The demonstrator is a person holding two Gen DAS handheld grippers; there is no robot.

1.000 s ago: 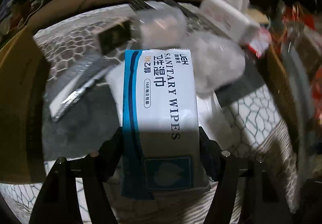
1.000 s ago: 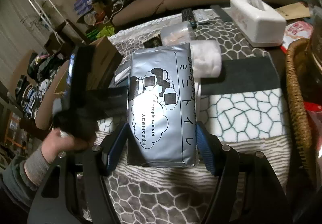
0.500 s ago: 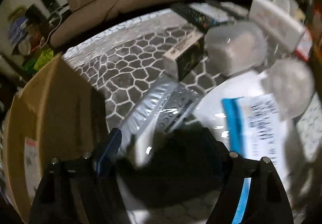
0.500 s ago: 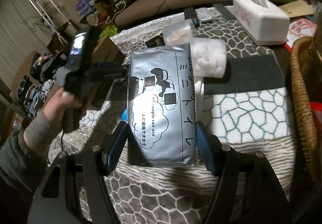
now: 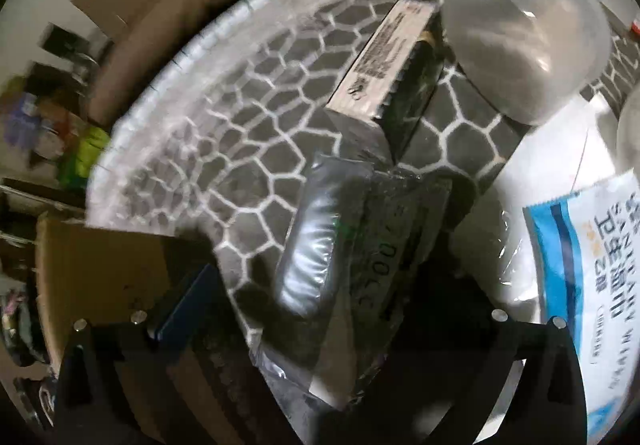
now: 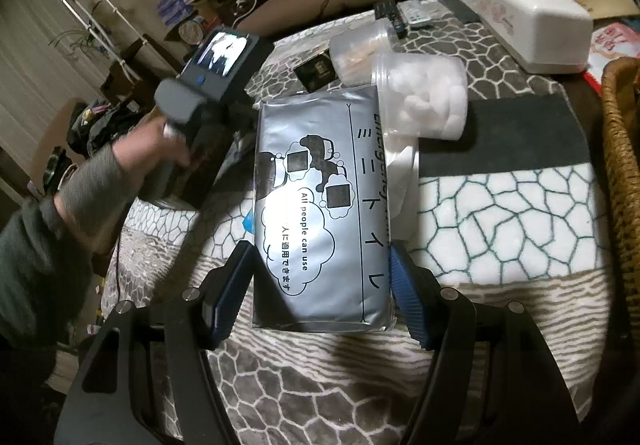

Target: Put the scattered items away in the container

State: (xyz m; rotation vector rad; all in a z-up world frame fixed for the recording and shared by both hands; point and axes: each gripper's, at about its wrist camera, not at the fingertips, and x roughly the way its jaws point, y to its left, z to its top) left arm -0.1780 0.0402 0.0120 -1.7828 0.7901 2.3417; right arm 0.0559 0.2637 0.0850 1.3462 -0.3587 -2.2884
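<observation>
My right gripper (image 6: 320, 285) is shut on a silver foil pack with Japanese print (image 6: 320, 205), held above the patterned tablecloth (image 6: 500, 213). My left gripper (image 5: 320, 333) is open, its jaws wide either side of a grey foil pouch (image 5: 320, 245) lying on the cloth. The blue and white sanitary wipes pack (image 5: 592, 285) lies to its right, outside the jaws. A jar of cotton balls (image 6: 428, 101) lies behind the silver pack. A cardboard box (image 5: 100, 285) stands at the left. The left gripper's body also shows in the right wrist view (image 6: 208, 85).
A wicker basket (image 6: 620, 165) stands at the right edge. A white tissue box (image 6: 528, 17) and remotes (image 6: 404, 15) sit at the back. A small black box (image 5: 400, 77) and a clear tub (image 5: 528, 45) lie beyond the pouch. A sofa runs behind the table.
My left gripper let go of the sanitary wipes pack, opened and swung left over the grey pouch. My right gripper still holds the silver pack, almost unmoved.
</observation>
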